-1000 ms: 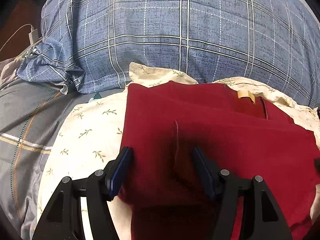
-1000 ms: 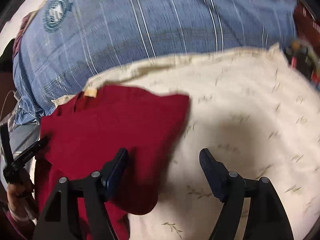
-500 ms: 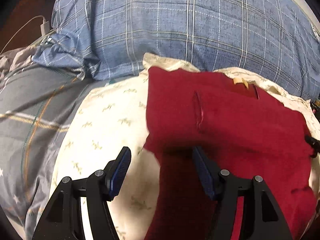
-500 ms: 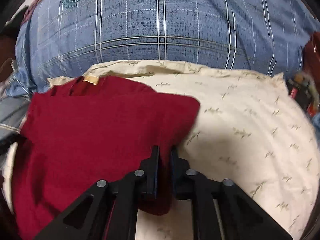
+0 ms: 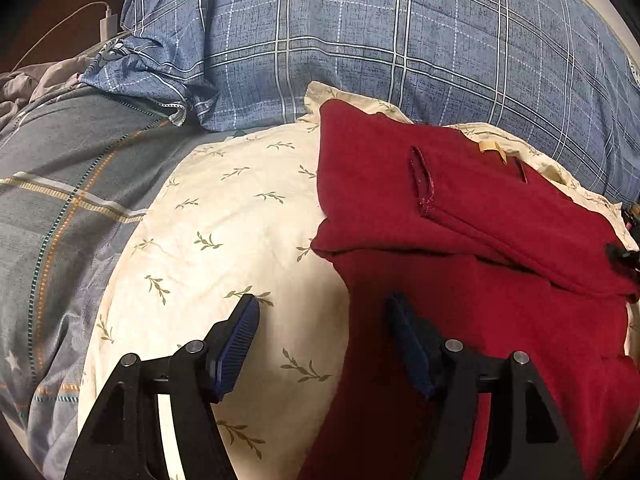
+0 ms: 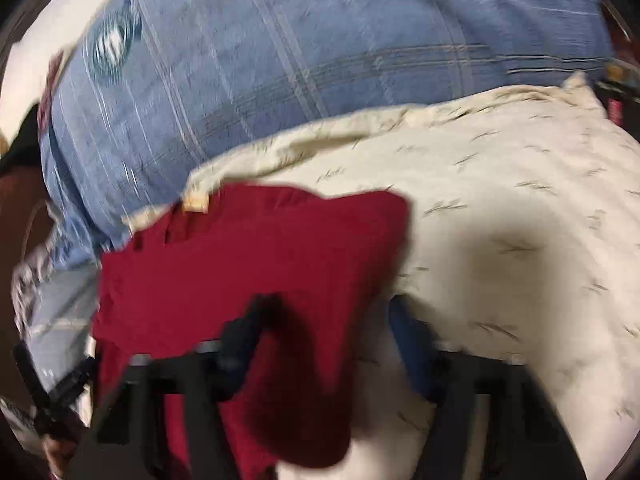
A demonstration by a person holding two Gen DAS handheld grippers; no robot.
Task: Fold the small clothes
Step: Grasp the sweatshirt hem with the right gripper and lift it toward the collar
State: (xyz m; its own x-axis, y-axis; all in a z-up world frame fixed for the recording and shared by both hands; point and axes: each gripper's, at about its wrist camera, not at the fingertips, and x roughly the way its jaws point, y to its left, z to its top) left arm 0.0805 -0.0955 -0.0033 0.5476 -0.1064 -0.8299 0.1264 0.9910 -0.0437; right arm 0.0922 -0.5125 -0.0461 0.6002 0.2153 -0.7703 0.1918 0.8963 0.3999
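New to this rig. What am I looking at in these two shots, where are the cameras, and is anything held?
There is no robot. A person carries a two-finger gripper in each hand, and a fisheye camera on each looks forward along its fingers. One picture is from the left gripper; the other, blurred, is from the right gripper. The black arms with blue pads at the bottom are the fingers. A partly folded red garment lies on a cream leaf-print pillow, with blue plaid bedding behind. The left jaws are opening astride the garment's edge, pinching nothing. The right jaws look apart too, with red cloth between them, apparently not gripped, though the blur leaves that uncertain.
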